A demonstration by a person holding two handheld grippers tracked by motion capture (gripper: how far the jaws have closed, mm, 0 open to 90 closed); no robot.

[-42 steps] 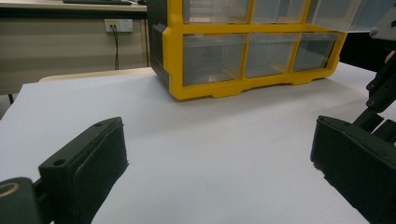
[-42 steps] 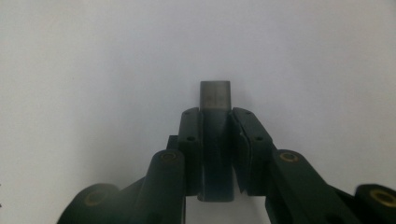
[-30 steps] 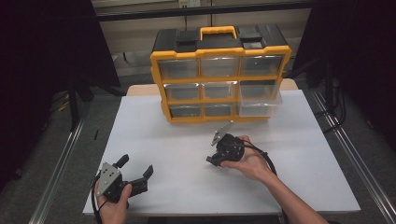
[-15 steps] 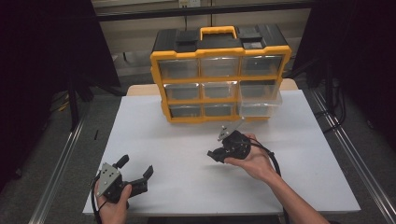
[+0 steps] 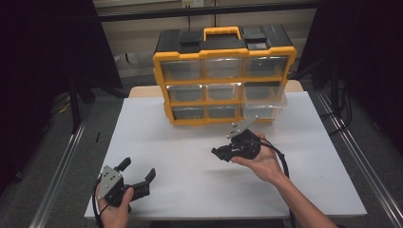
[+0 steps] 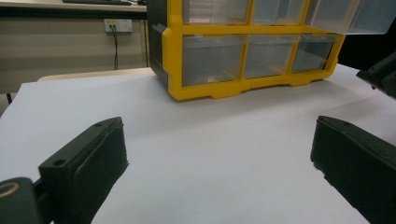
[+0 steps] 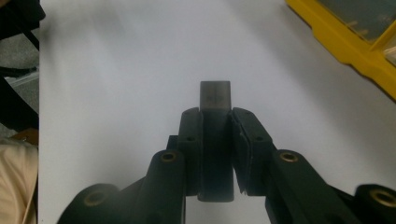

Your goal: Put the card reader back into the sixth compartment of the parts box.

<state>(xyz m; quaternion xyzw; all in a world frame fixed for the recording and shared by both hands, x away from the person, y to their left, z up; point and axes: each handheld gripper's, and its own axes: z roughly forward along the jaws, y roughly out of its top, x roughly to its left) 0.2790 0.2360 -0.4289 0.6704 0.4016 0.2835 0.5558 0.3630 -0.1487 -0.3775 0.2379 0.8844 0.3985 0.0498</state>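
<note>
A yellow and black drawer organizer (image 5: pixel 223 71) stands at the back of the white table (image 5: pixel 190 156); its lower right clear drawer (image 5: pixel 266 107) is pulled out. My right gripper (image 5: pixel 219 153) hovers in front of that drawer, shut on a small dark grey block (image 7: pixel 215 135) that sticks out past the jaws. The left gripper (image 5: pixel 138 175) rests near the table's front left corner, wide open, with nothing between its fingers (image 6: pixel 88 158). In the left gripper view the organizer (image 6: pixel 252 51) sits ahead, the pulled-out drawer (image 6: pixel 350 16) at top right.
Dark floor and metal rails (image 5: pixel 62 161) flank the table on both sides. A wall with a power outlet (image 6: pixel 116 24) lies behind. Bare white tabletop stretches between the two grippers and the organizer.
My right gripper has shifted slightly right and toward the pulled-out drawer, still holding the block. The left gripper has stayed put.
</note>
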